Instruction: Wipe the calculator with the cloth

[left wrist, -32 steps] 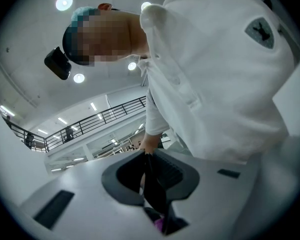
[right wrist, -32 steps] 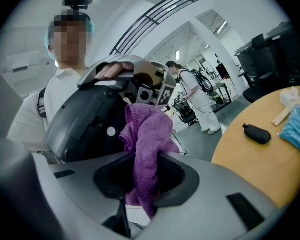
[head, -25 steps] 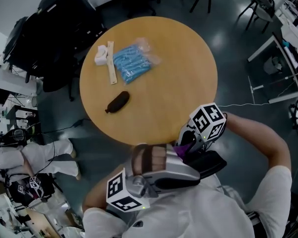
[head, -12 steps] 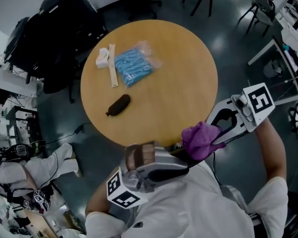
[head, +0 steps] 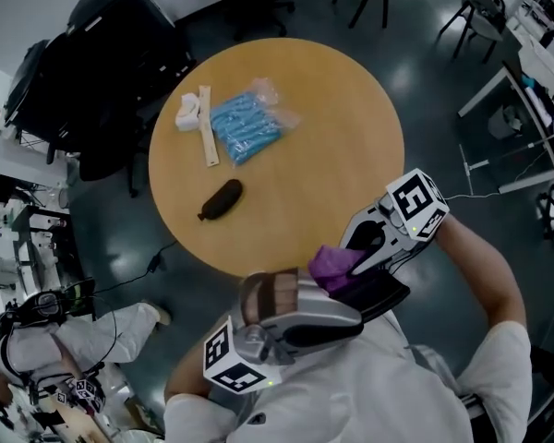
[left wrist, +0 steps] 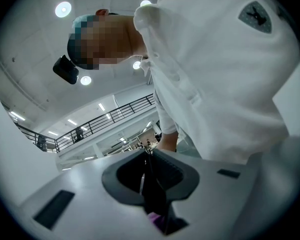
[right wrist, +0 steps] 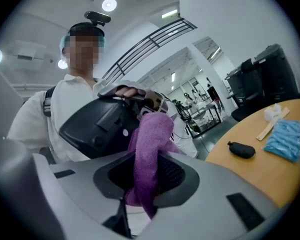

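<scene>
The black calculator (head: 380, 295) hangs off the table's near edge, close to my chest, with my left gripper (head: 354, 317) shut on it. In the left gripper view it is a thin dark slab (left wrist: 153, 196) seen edge-on between the jaws of the left gripper (left wrist: 150, 163). My right gripper (head: 349, 257) is shut on the purple cloth (head: 332, 264), which rests against the calculator's upper edge. In the right gripper view the cloth (right wrist: 149, 149) stands up between the jaws of the right gripper (right wrist: 148, 160), just in front of the calculator (right wrist: 97, 125).
The round wooden table (head: 323, 155) lies ahead. On it are a blue packet (head: 245, 125), a white item (head: 189, 111), a wooden stick (head: 208, 127) and a small black pouch (head: 221, 197). Black chairs and bags (head: 102, 53) stand at the far left.
My right gripper swung out to the right and up with the cloth, then came back down against the calculator. The left gripper and calculator stayed where they were.
</scene>
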